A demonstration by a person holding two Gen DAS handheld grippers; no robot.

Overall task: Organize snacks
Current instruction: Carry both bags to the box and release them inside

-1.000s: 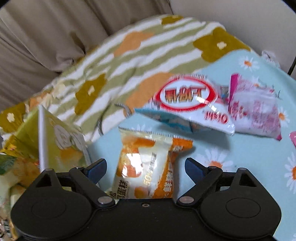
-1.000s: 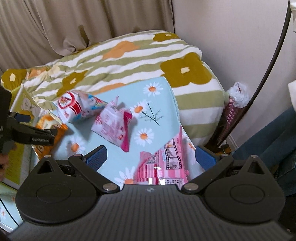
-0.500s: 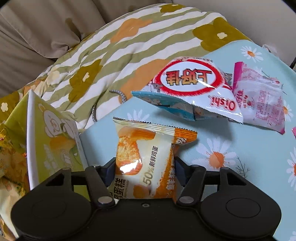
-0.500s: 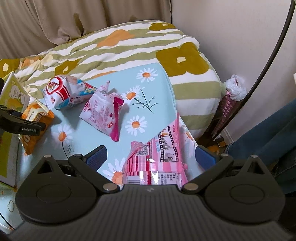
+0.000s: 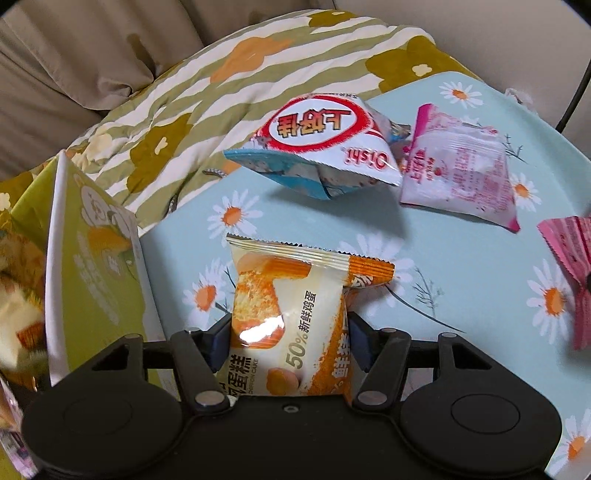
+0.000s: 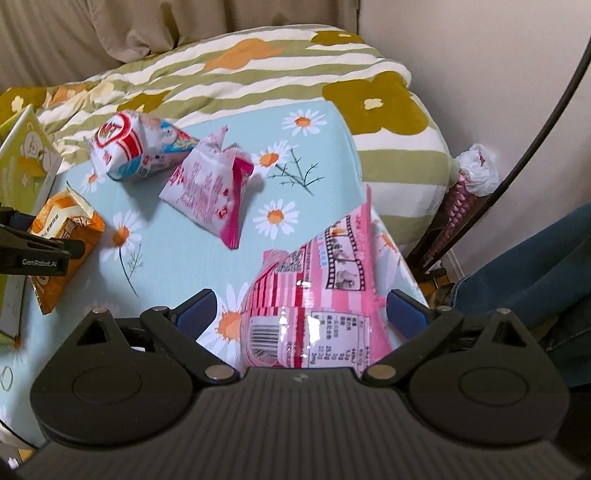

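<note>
The left gripper was spread wide a second ago with the orange cake packet lying loose between its fingers; its jaws have just been closing, and the blue pads now press both sides of the packet, which bulges between them. The packet sits at the near left edge of the daisy-print cloth, just beside the green box standing off that edge. The right gripper has dropped closer to the pink striped packet; its jaws stand wide apart, one on either side of the packet without touching it. That packet lies at the near right edge of the cloth, its far end overhanging.

Four snack packets are on the cloth: one orange cake packet, one pink striped packet, and beyond them, toward the far edge, one red-and-white chip bag and one pale pink pouch touching each other. Neither of these two has shifted. There is one green box, with more wrappers blurred inside it. Behind the cloth lies one striped flowered quilt, then a beige curtain. A person's denim-clad leg is at the right.
</note>
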